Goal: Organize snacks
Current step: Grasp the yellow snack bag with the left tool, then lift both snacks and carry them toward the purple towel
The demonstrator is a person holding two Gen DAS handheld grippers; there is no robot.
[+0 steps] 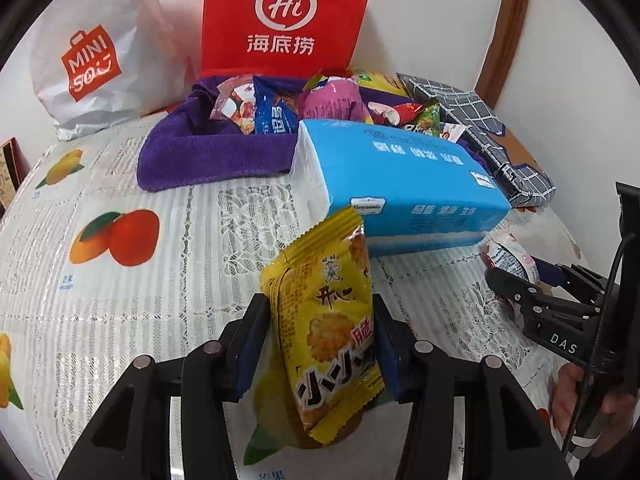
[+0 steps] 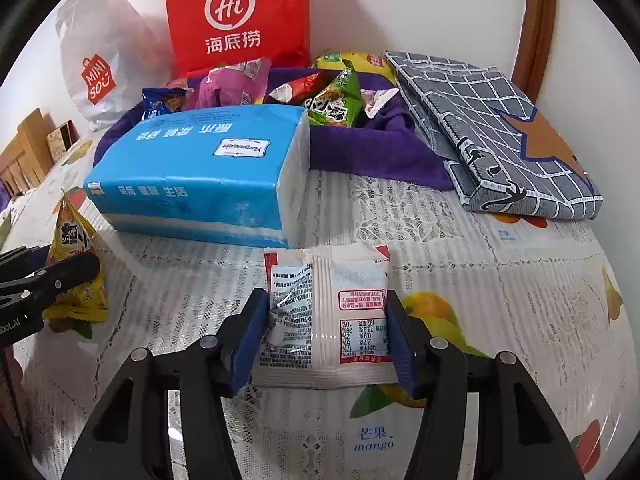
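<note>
My left gripper [image 1: 319, 308] is shut on a yellow snack packet [image 1: 320, 264], which stands upright between the blue pads above the fruit-print tablecloth [image 1: 120, 300]. My right gripper [image 2: 326, 304] is shut on a flat white snack packet [image 2: 328, 276], its printed back facing up, just in front of the blue tissue pack [image 2: 200, 168]. Each gripper shows at the edge of the other's view: the right gripper [image 1: 520, 280] at the right, the left gripper [image 2: 60, 272] at the left with the yellow packet [image 2: 76, 240]. Behind the tissue pack, a purple cloth [image 1: 208, 156] holds several mixed snack packets [image 1: 332, 100].
A red bag [image 1: 288, 16] and a white Miniso bag [image 1: 92, 52] stand against the wall at the back. A grey checked fabric box [image 2: 500, 132] lies at the right of the purple cloth [image 2: 360, 156]. A curved wooden frame [image 2: 536, 40] rises at the far right.
</note>
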